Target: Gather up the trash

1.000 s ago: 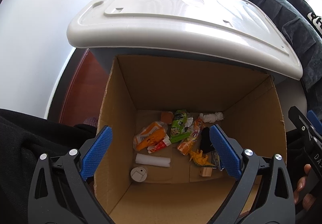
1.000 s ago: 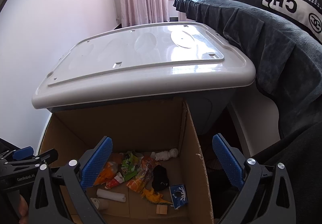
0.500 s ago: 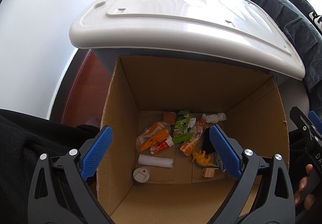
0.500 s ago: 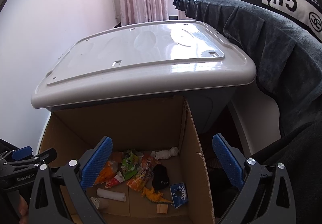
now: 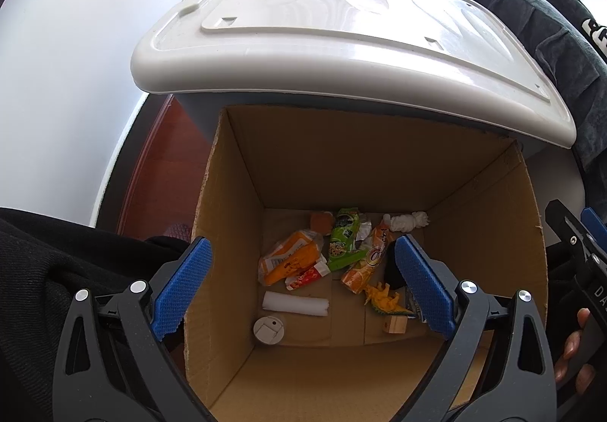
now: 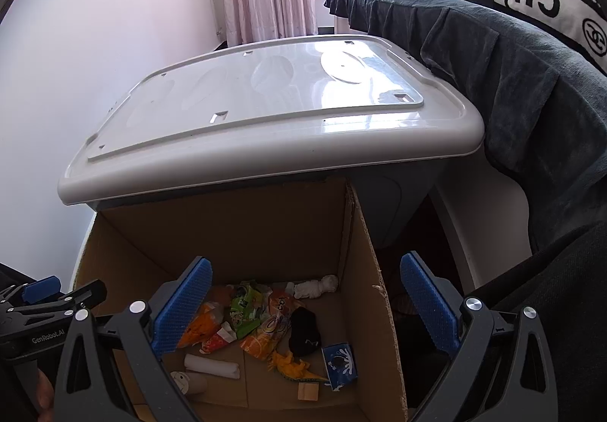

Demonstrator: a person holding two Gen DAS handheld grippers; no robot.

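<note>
Cardboard box (image 5: 227,232) filled the left wrist view, open-topped, its far rim tucked under one large grey-white plastic lid (image 5: 341,42). The left gripper (image 5: 303,283) hung above it with its jaws spread wide and nothing between them. Trash lay on the box floor: one orange wrapper (image 5: 292,260), one green packet (image 5: 343,238), one orange-printed packet (image 5: 366,266), one small red-and-white wrapper (image 5: 307,276), one white foam roll (image 5: 295,306), one round white cap (image 5: 268,330), one crumpled white tissue (image 5: 409,221), one yellow toy dinosaur (image 5: 383,298) and one small wooden block (image 5: 395,325). A dark item was mostly hidden behind the right blue pad. At the right edge, the other gripper and fingers of a hand (image 5: 573,353) were cut off. In the right wrist view, the right gripper (image 6: 303,304) likewise had its jaws wide apart and empty, straddling the box's right wall (image 6: 373,308). Here the dark item showed as one black lump (image 6: 305,325), beside one blue carton (image 6: 339,361); the left blue pad covered part of the orange wrapper. A dark blanket (image 6: 512,80) lay draped at right, its white lettering cut off.
</note>
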